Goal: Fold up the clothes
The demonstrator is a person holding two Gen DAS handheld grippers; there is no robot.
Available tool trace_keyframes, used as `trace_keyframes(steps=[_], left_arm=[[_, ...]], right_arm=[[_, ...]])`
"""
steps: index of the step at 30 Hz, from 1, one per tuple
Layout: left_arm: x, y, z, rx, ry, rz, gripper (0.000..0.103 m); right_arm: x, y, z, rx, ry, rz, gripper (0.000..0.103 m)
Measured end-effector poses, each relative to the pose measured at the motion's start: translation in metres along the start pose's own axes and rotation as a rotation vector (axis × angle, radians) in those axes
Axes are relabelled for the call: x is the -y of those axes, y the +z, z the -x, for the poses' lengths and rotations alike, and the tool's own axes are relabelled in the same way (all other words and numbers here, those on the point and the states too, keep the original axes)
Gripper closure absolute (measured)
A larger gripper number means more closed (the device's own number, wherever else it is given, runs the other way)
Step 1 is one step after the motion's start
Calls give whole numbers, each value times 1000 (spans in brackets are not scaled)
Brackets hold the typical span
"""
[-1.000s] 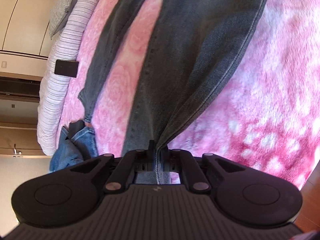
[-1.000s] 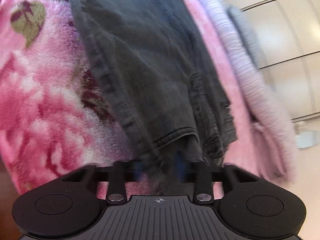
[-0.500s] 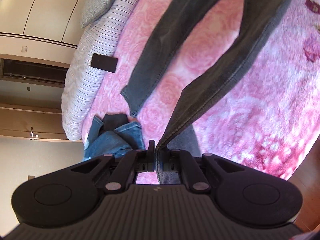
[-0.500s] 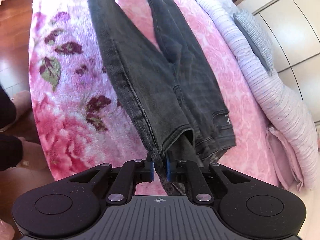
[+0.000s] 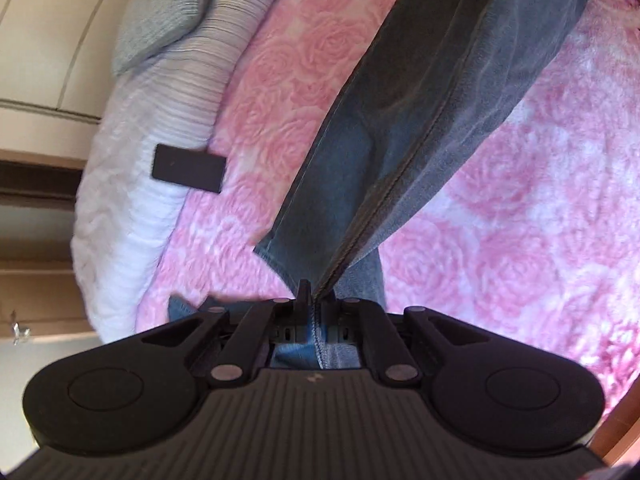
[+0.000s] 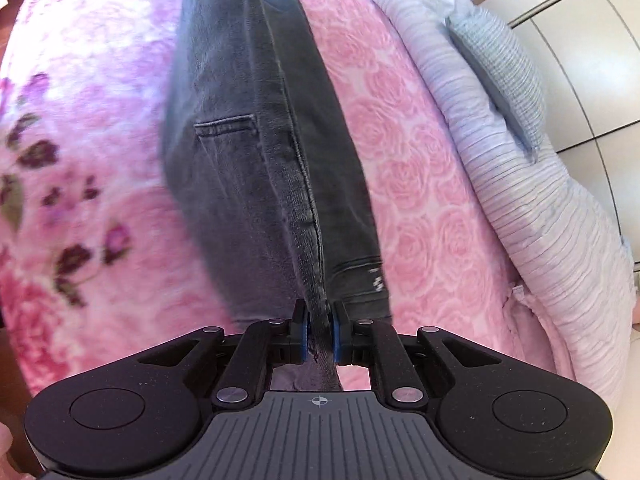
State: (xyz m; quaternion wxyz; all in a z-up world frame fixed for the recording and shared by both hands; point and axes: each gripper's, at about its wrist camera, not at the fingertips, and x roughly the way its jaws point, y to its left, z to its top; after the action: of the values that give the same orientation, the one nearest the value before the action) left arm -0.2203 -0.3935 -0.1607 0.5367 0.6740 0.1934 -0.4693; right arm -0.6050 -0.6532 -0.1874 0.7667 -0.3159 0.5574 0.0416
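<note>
A pair of dark grey jeans [image 5: 440, 112] hangs stretched above the pink rose blanket [image 5: 520, 208]. My left gripper [image 5: 314, 296] is shut on the hem end of one leg, and the other leg lies folded against it. In the right wrist view, my right gripper [image 6: 319, 312] is shut on the waist end of the grey jeans [image 6: 248, 152], with a back pocket showing. The two legs lie one over the other. The cloth between the grippers is lifted off the bed.
A striped pale quilt [image 5: 160, 128] and a grey pillow [image 5: 160, 20] lie along the bed's far side, also seen in the right wrist view [image 6: 520, 160]. A black flat object [image 5: 188, 168] lies on the quilt's edge. Blue jeans [image 5: 184, 308] peek out by the left gripper.
Both grippers have carried the grey jeans across the bed. The lifted leg has come over onto the other leg, so the two now lie together. The blue jeans have nearly slid out of view.
</note>
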Motion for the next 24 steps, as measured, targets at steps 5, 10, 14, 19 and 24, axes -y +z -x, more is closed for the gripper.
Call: trace_keyframes(steps=[5, 10, 14, 19, 24], left_arm=[[-31, 35, -63, -6, -86, -82, 99], [-53, 69, -113, -58, -135, -110, 99], [-61, 91, -146, -116, -142, -123, 99], [-57, 115, -193, -199, -108, -152, 95], [-45, 132, -225, -266, -58, -163, 86]], right_arm=[[44, 15, -55, -61, 39, -37, 93], [78, 13, -102, -82, 98, -67, 93], [103, 9, -138, -74, 148, -85, 93], [125, 3, -191, -69, 208, -159, 92], [135, -8, -222, -28, 79, -308, 36]])
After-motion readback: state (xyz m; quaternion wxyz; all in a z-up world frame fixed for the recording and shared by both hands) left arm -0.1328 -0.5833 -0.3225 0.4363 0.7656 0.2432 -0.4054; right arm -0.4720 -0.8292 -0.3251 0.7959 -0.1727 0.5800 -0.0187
